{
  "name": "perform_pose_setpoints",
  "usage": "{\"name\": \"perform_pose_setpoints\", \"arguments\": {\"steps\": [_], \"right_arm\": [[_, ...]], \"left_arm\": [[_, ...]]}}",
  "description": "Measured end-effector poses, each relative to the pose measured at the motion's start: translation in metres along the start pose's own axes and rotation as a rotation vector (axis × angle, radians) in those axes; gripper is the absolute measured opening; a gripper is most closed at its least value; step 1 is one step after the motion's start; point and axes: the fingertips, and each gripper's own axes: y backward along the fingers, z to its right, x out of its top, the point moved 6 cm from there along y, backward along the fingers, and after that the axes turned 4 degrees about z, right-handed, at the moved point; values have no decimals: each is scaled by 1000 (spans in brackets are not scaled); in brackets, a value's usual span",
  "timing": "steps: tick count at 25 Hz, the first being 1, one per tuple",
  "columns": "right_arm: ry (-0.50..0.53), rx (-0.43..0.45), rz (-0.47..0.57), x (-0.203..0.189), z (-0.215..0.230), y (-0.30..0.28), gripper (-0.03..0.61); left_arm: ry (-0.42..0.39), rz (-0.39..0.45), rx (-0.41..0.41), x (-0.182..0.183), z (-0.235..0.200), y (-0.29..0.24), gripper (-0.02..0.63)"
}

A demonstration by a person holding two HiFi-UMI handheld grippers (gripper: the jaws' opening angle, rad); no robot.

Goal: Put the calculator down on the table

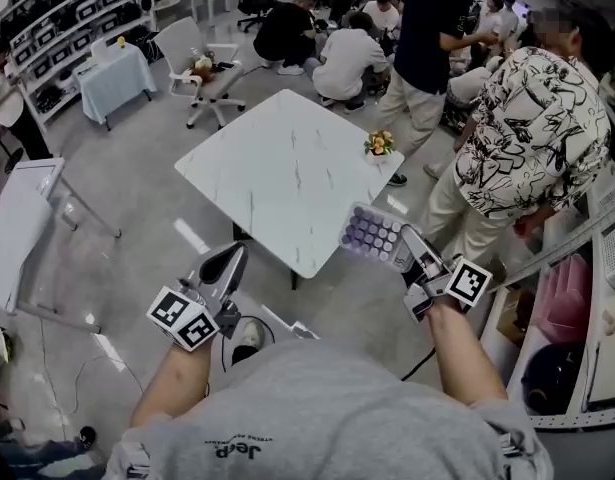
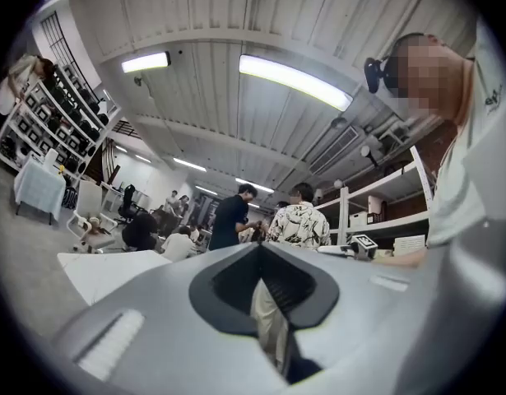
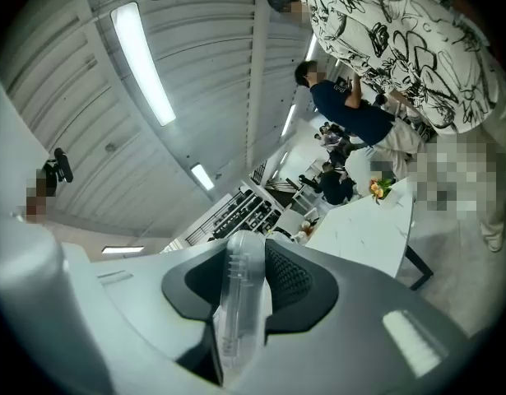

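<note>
Calculator (image 1: 372,236) isn't down yet. The right gripper (image 1: 405,251) is clamped on its edge, holding it in the air by the white bench's (image 1: 277,168) near-right edge. Left gripper (image 1: 230,261) has its jaws together with nothing between them, clear of the bench. Remaining, I'd say: lower and release.

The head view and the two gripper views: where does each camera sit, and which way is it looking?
Head view: on the person's head, looking steeply down at the white table; shows the person's shirt, the left tongs, and the right tongs holding the calculator.
Left gripper view: on the left tongs, aimed up across the room; shows its shut, empty jaws and the shirt.
Right gripper view: on the right tongs, aimed at the ceiling; jaws clamp the calculator.
Shared: all three show the table.
</note>
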Motion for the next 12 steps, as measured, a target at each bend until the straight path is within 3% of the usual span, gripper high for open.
{"name": "perform_pose_setpoints", "arguments": {"steps": [7,12], "right_arm": [[-5,-20,23,1,-7,-140,103],[-4,-23,35,-2,-7,-214,103]], "left_arm": [[-4,-24,-125,45,-124,-57,61],[21,-31,-138,65,-195,-77,61]]}}
